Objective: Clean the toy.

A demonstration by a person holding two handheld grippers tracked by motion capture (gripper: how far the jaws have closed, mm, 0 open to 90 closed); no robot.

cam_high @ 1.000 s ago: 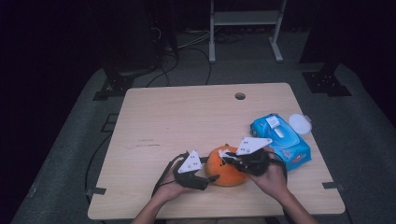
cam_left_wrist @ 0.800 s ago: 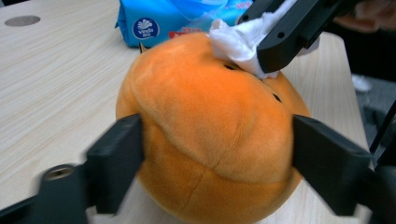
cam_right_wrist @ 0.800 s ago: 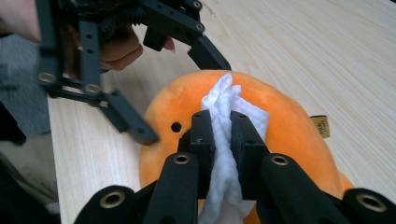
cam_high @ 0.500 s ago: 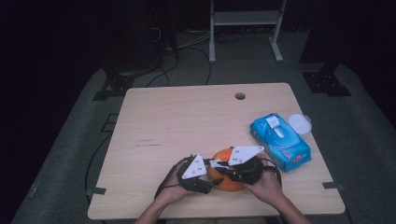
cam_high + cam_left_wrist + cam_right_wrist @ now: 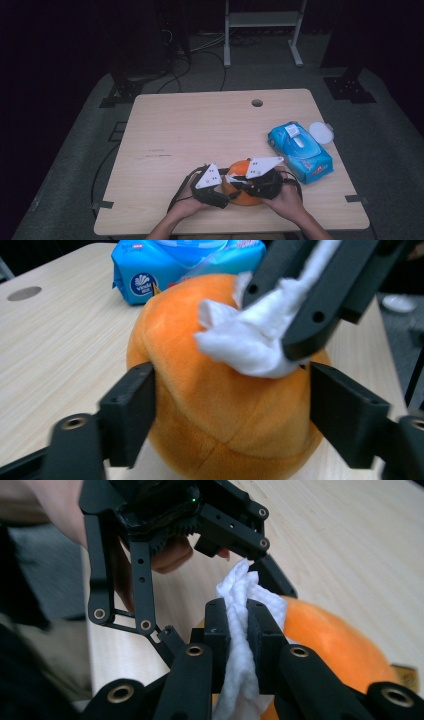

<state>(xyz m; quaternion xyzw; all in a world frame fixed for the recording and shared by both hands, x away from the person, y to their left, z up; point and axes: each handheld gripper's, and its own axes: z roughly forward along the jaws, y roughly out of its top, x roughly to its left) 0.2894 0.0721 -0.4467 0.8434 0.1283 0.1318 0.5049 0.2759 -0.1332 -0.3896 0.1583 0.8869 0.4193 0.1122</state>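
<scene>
A: Where is the orange plush ball [image 5: 244, 186] now?

B: It sits on the wooden table [image 5: 200, 125], near the front edge, between the two hands. The left gripper [image 5: 230, 390] holds it from both sides. In the left gripper view one jaw touches the left flank of the ball and the other jaw stands at the right flank. These jaws have just been opening a little again, with the ball between them, and the pads are on the plush.

A: And the right gripper [image 5: 239, 625]?

B: Its jaws are closed tight on a white wet wipe [image 5: 245, 630]. The wipe is crumpled, and in the left gripper view it is pressed on the upper right part of the ball [image 5: 250, 342].

A: What differs from one second ago?

B: In the high view, one second ago the right gripper was at the right side of the ball, with its grey plate toward the blue pack. Now it lies more over the top of the ball, closer to the left gripper [image 5: 212, 186]. The ball itself has almost the same place on the table.

A: What else is on the table?

B: The blue pack of wet wipes [image 5: 300, 152] lies to the right of the ball, close but apart. Its white round lid [image 5: 320, 132] rests just behind it, near the right edge. The round cable hole [image 5: 257, 103] is well apart, at the far side.
</scene>
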